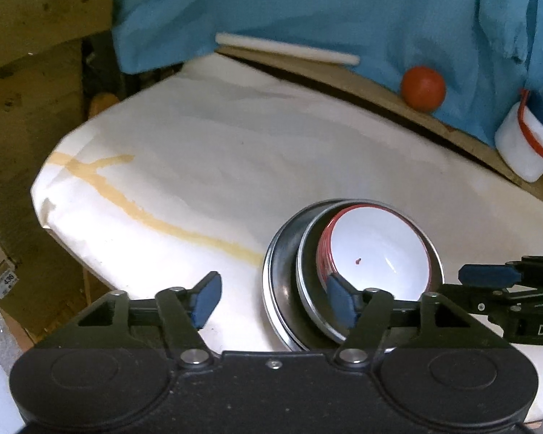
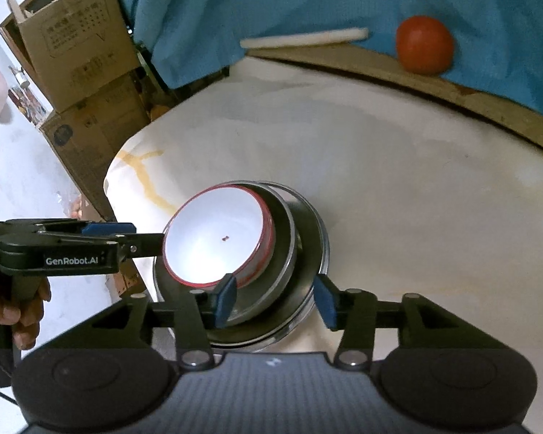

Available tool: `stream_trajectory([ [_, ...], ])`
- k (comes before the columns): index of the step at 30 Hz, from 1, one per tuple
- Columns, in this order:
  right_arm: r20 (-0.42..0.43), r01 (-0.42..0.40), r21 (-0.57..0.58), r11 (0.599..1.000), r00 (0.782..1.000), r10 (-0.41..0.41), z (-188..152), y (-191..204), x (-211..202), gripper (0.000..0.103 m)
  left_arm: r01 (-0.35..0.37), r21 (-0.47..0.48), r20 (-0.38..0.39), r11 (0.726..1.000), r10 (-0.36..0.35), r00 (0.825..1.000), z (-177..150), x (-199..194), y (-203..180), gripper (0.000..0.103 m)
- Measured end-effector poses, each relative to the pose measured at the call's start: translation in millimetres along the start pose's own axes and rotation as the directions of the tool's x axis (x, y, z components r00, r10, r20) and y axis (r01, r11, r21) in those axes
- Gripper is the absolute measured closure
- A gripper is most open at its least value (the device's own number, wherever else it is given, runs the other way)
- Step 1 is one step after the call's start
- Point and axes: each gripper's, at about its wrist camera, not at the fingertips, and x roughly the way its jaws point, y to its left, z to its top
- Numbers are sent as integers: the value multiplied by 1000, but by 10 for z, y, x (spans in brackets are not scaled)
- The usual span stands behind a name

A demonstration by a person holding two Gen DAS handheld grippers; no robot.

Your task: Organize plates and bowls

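Note:
A white bowl with a red rim (image 1: 378,253) sits in a steel bowl (image 1: 309,289), which sits in a wider steel plate (image 1: 277,282) on the white table. The stack also shows in the right wrist view: white bowl (image 2: 213,238), steel bowl (image 2: 278,267), steel plate (image 2: 316,238). My left gripper (image 1: 273,298) is open and empty, just left of the stack, its right finger over the steel bowl's rim. My right gripper (image 2: 275,298) is open and empty, its jaws straddling the near rim of the stack. The left gripper also shows in the right wrist view (image 2: 105,233).
The white table (image 1: 199,166) has a yellow stain (image 1: 126,199). Behind it, on a cardboard ledge under a blue cloth (image 1: 307,7), lie a white stick (image 1: 286,47), an orange ball (image 1: 423,88) and a white tub with a red rim (image 1: 525,141). Cardboard boxes (image 2: 79,54) stand at left.

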Motion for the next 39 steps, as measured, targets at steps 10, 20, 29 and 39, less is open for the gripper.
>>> stream_trajectory([
  [10,166,59,1,998,984,-59,-312,270,-409,32,4,-11,185,1000,-2,983,-391,-611,-131,9],
  [20,288,89,23,996,953,-92,-726,526,-931,18,-2,-4,294,1000,3,956,-898,-1285,-151,1],
  [29,331,90,2,996,940,-86,-1038,722,-1232,5,7,0,328,1000,-7,945,-1136,-1532,-189,1],
  [39,376,101,5,995,922,-96,-1271,787,-1432,1,2,28,349,1000,-12,937,-1293,-1637,-293,1],
])
